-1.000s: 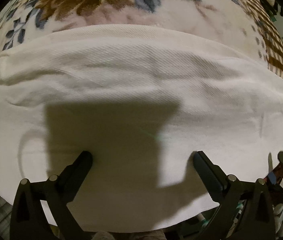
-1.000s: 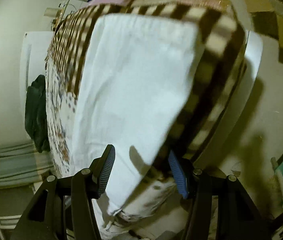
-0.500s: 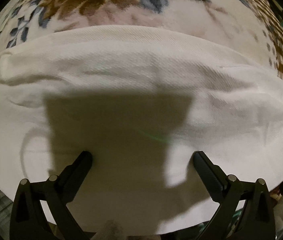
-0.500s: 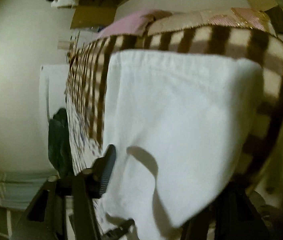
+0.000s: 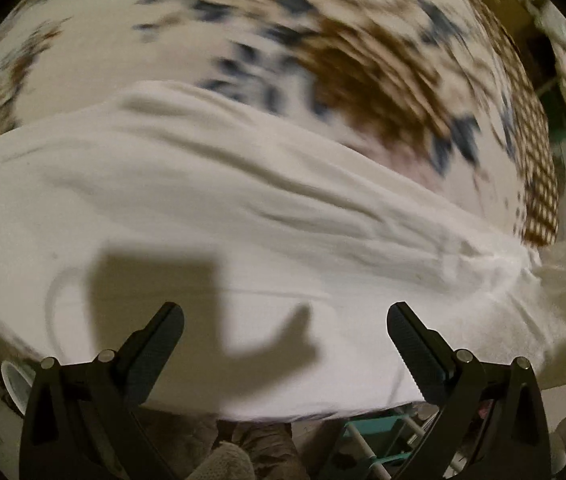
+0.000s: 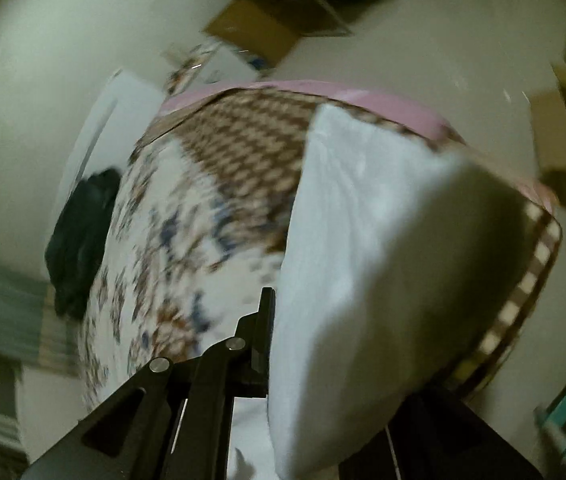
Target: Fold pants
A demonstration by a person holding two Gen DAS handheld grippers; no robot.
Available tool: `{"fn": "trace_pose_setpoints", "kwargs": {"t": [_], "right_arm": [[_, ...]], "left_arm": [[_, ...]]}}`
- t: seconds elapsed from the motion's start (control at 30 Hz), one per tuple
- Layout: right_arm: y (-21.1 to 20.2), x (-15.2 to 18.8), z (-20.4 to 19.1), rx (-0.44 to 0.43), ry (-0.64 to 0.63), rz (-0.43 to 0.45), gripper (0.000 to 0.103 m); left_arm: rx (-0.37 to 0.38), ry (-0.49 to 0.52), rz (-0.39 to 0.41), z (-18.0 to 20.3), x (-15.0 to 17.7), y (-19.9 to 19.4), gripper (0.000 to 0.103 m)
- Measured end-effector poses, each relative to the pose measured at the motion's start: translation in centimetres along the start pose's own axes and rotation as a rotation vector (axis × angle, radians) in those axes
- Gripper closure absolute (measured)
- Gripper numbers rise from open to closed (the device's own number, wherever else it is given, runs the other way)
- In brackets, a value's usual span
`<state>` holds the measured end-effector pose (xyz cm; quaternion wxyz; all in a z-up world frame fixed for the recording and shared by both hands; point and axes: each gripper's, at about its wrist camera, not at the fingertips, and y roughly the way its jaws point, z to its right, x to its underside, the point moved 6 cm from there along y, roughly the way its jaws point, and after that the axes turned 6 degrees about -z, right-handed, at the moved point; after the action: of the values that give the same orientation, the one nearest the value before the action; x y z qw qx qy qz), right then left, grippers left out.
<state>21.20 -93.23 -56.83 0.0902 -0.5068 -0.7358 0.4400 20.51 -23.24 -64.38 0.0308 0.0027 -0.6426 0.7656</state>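
Observation:
White pants [image 5: 211,216] lie across a floral blanket [image 5: 243,32]. My left gripper [image 5: 285,344] is open and empty, hovering just above the near part of the cloth, and casts a shadow on it. In the right wrist view my right gripper [image 6: 323,360] is shut on the end of the pants [image 6: 383,260] and holds it lifted off the blanket [image 6: 171,248]. The raised cloth hides the right finger; only the left finger [image 6: 265,320] shows. The lifted end also shows at the right edge of the left wrist view [image 5: 563,264].
The blanket's checkered border [image 6: 243,128] and a pink edge [image 6: 383,100] run along the far side. A dark garment [image 6: 79,236] lies off the blanket at left. Cardboard pieces [image 6: 255,28] lie on the floor. A teal rack [image 5: 379,436] stands below the near edge.
My right gripper has closed on the pants' end and lifted it up and over toward the blanket. The cloth near that end has bunched. My left gripper has drawn back slightly, still open.

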Motion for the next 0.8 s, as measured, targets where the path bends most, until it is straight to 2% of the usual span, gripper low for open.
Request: {"fn": "trace_pose_setpoints", "kwargs": {"t": [0.13,0.17,0.23,0.37,0.5,0.6,0.73,0.77,0.8], "right_arm": [[-1.2,4.2,-9.1,-0.012,-0.153,-0.039,0.095],[-1.4,7.3,-11.7,-0.013,-0.202,-0.055,0.095],[-1.1,10.6,-15.5,-0.021,-0.277,-0.093,0.095],[-0.3,18.8,-20.5,-0.011,-0.410,-0.188,0.095],[1.8,28.5,-24.1,0.031,-0.570,-0.283,0.095],[4.6,35.0,-26.4,0.100,-0.707,-0.342,0.095],[6.1,43.2,-26.4,0.214,-0.867,-0.435,0.093],[6.0,45.6,-26.3,0.241,-0.906,-0.455,0.086],[5.8,46.8,-26.6,0.240,-0.937,-0.494,0.073]], "left_arm": [[0.017,-0.107,0.029,-6.3,0.8,-3.3,0.000],[0.021,-0.137,0.036,-7.9,1.5,-3.8,0.000],[0.024,-0.194,0.051,-10.4,3.2,-5.3,0.000],[0.013,-0.288,0.080,-16.4,3.8,-6.4,0.000],[-0.009,-0.361,0.079,-21.5,4.2,-6.0,0.000],[-0.017,-0.400,0.075,-24.4,4.8,-5.5,0.000],[-0.025,-0.431,0.075,-27.0,5.4,-5.4,0.000],[-0.026,-0.435,0.077,-27.4,5.3,-5.4,0.000],[-0.026,-0.438,0.081,-27.6,5.1,-5.4,0.000]]}}
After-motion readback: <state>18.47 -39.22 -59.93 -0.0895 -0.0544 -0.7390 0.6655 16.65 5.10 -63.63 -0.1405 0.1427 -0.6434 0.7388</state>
